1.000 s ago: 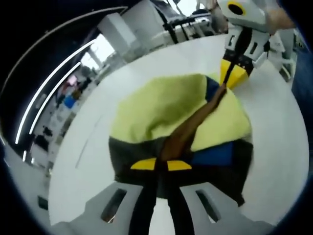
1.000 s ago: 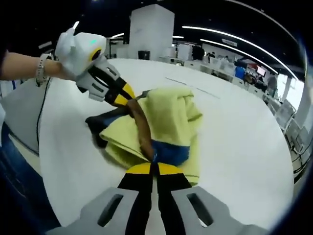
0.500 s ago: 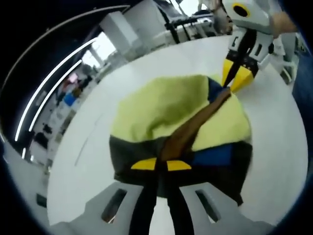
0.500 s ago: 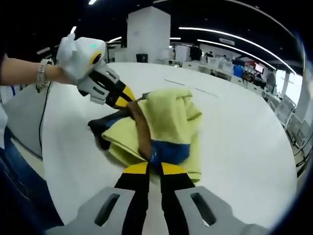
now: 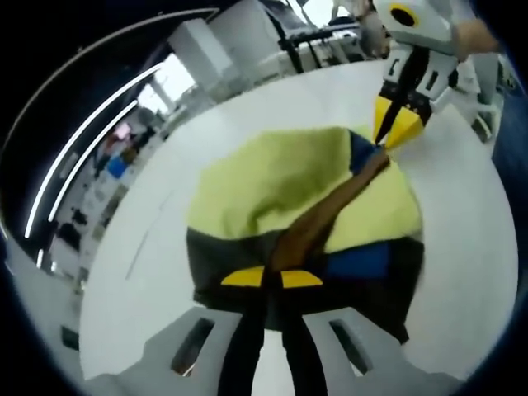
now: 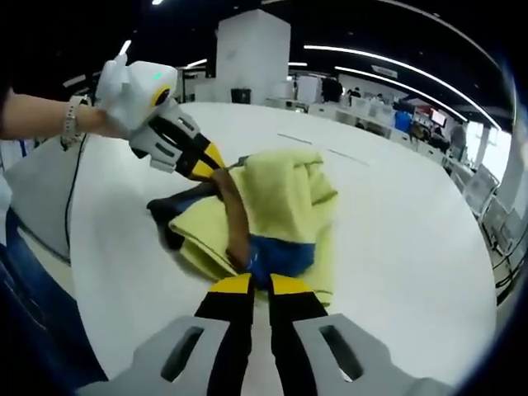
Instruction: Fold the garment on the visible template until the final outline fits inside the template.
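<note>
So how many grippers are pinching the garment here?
2. The left gripper grips the garment at its dark end; the right gripper grips the opposite end, by the blue patch.

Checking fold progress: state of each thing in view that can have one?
garment: bunched on the table, partly folded, yellow layer over dark and blue panels, brown strip stretched between the two grippers
left gripper: shut on the brown strip's near end
right gripper: shut on the garment at the strip's other end
table: white, garment lying on it
</note>
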`<state>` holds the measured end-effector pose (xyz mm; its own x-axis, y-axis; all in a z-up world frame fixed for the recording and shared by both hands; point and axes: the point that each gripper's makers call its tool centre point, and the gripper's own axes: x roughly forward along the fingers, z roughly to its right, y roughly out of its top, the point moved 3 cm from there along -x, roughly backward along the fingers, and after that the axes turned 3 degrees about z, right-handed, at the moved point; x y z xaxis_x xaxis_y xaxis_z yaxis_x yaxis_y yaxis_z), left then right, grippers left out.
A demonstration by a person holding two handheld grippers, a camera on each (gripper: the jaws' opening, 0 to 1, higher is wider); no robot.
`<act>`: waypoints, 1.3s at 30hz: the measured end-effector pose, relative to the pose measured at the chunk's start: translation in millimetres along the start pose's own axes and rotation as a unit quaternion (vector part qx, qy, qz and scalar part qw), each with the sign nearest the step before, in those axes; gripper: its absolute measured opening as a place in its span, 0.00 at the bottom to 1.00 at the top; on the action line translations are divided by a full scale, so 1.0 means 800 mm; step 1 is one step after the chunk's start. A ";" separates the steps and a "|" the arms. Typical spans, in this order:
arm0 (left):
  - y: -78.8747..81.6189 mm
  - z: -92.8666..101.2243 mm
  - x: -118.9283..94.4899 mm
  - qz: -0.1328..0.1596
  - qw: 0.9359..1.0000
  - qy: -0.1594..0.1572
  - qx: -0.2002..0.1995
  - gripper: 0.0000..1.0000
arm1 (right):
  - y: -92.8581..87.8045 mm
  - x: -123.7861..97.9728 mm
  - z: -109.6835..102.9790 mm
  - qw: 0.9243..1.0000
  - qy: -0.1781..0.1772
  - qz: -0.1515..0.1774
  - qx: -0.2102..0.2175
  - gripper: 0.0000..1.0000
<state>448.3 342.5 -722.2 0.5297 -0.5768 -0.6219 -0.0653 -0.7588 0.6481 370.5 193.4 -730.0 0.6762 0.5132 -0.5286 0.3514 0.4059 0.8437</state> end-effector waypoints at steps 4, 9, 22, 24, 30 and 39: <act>0.000 -0.001 -0.001 0.000 1.000 0.000 -0.005 0.01 | -0.002 0.005 -0.005 1.000 0.003 -0.006 -0.017 0.07; -0.001 -0.001 -0.001 -0.003 1.000 0.001 -0.006 0.01 | -0.005 0.012 -0.006 1.000 0.006 -0.011 -0.026 0.06; -0.001 -0.004 -0.002 -0.003 1.000 0.004 -0.007 0.01 | -0.005 0.011 0.002 1.000 0.005 -0.014 -0.018 0.02; -0.002 -0.004 -0.003 -0.003 1.000 0.003 -0.010 0.01 | -0.005 0.011 0.003 1.000 0.004 -0.013 -0.018 0.02; -0.002 -0.003 -0.004 -0.005 1.000 0.000 -0.019 0.01 | -0.004 0.009 0.004 1.000 0.008 -0.012 -0.008 0.02; 0.000 -0.002 -0.006 -0.014 0.999 -0.010 -0.030 0.00 | 0.000 0.007 0.007 1.000 0.005 -0.011 -0.012 0.02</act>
<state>447.0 345.8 -718.3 0.5141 -0.5615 -0.6484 0.0007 -0.7557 0.6549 377.7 191.7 -732.6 0.6617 0.5122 -0.5475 0.3501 0.4346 0.8298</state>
